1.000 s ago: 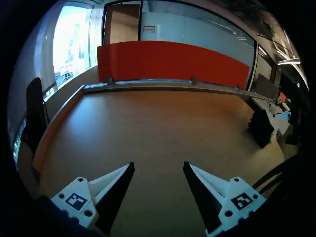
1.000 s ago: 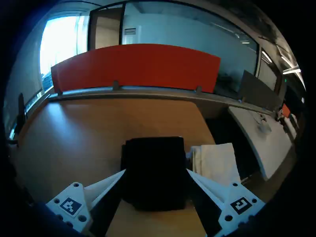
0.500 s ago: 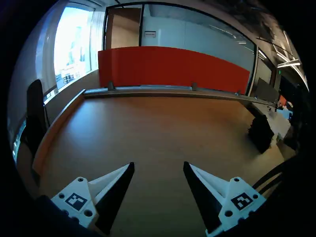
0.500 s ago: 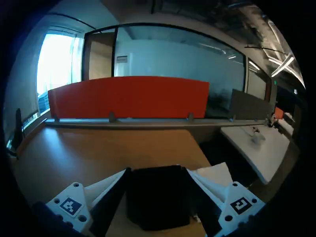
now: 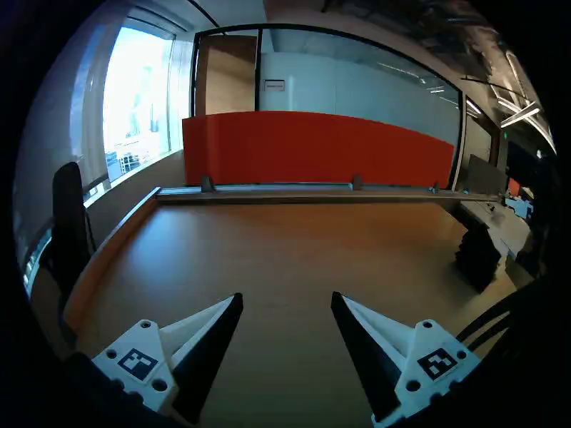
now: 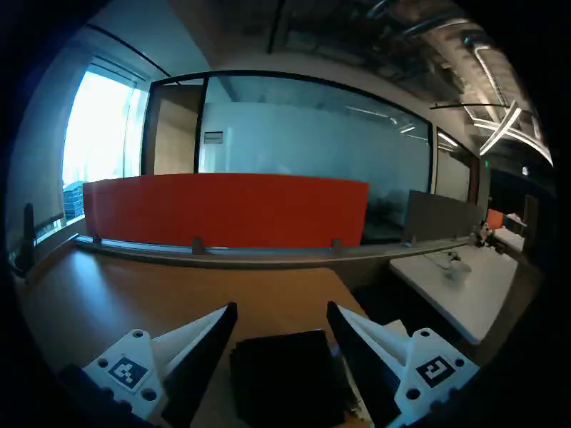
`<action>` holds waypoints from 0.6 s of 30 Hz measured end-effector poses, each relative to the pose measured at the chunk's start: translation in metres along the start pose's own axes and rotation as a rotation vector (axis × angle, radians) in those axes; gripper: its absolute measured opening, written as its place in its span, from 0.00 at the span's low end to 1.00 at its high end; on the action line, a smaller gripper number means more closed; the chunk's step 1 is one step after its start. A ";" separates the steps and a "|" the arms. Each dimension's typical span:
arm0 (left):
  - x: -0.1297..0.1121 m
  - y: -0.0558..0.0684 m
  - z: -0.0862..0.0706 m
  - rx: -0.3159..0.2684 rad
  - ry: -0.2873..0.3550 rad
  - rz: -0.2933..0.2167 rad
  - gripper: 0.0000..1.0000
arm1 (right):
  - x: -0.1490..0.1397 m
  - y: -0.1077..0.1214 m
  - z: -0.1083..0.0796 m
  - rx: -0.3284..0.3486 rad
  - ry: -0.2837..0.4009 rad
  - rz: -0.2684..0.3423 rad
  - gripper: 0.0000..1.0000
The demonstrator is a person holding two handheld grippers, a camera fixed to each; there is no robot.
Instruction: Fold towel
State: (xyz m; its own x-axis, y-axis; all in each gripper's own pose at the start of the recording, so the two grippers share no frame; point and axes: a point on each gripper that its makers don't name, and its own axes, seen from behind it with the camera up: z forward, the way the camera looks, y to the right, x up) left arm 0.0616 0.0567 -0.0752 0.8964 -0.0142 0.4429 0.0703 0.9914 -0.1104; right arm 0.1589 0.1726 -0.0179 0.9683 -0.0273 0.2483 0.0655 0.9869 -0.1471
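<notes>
I log left gripper (image 5: pixel 285 295) fingers apart over brown wooden desk (image 5: pixel 285 242); right gripper (image 6: pixel 282 305) apart, above stacked black folded towels (image 6: pixel 289 371)

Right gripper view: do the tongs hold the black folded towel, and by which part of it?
Nothing is held. The right tongs stand open above the black towel, which lies on the table; the left tongs are open too.

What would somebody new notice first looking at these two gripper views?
The long orange partition along the table's far edge grabs the eye first. Next, a dark folded towel lies on the wooden table just below the open right gripper. In the left gripper view, the open left gripper hovers over the tabletop, with a dark stack near its right edge.
</notes>
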 end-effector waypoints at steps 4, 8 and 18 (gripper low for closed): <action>0.018 -0.008 0.007 0.019 0.047 -0.013 0.92 | 0.008 -0.008 0.001 0.003 0.019 -0.001 0.97; 0.038 -0.016 0.013 0.031 0.099 -0.025 0.92 | 0.016 -0.019 0.001 0.015 0.038 0.005 0.97; 0.096 -0.037 0.022 0.050 0.216 -0.030 0.92 | 0.045 -0.056 -0.001 0.038 0.092 0.008 0.97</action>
State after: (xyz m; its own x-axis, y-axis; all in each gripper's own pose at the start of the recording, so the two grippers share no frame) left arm 0.1350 0.0211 -0.0093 0.9676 -0.0655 0.2440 0.0808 0.9953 -0.0532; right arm 0.1995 0.1164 0.0006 0.9869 -0.0322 0.1580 0.0502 0.9925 -0.1116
